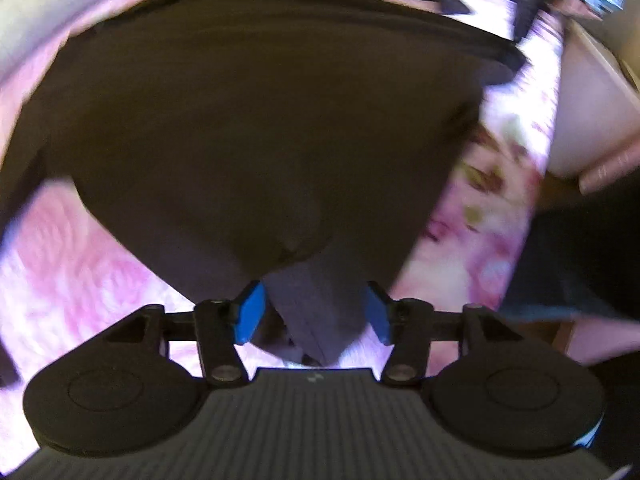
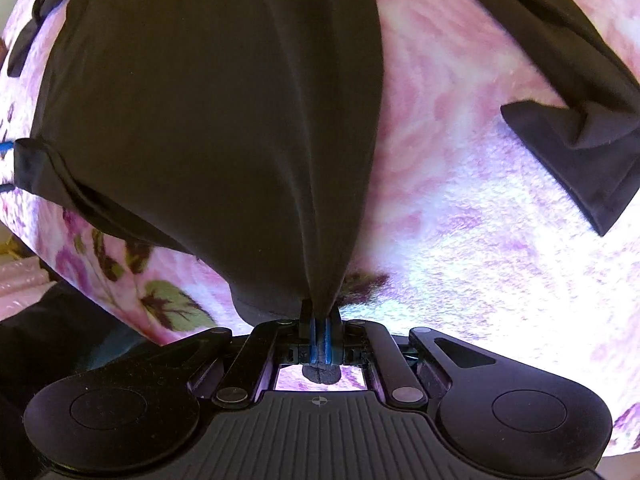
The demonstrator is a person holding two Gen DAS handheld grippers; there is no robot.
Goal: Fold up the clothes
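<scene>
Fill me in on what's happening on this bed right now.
A person with two handheld grippers is folding a dark brown fabric garment on a pink floral blanket. The right gripper is shut on a pinched fold of the cloth. The left gripper is open, its blue fingers either side of a garment edge without pressing it.

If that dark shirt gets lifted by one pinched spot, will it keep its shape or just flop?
Probably flop: the dark shirt already drapes in soft folds from the right gripper pinching it. It looks thin, so likely light. On the fuzzy floral blanket it may drag rather than slide.
</scene>
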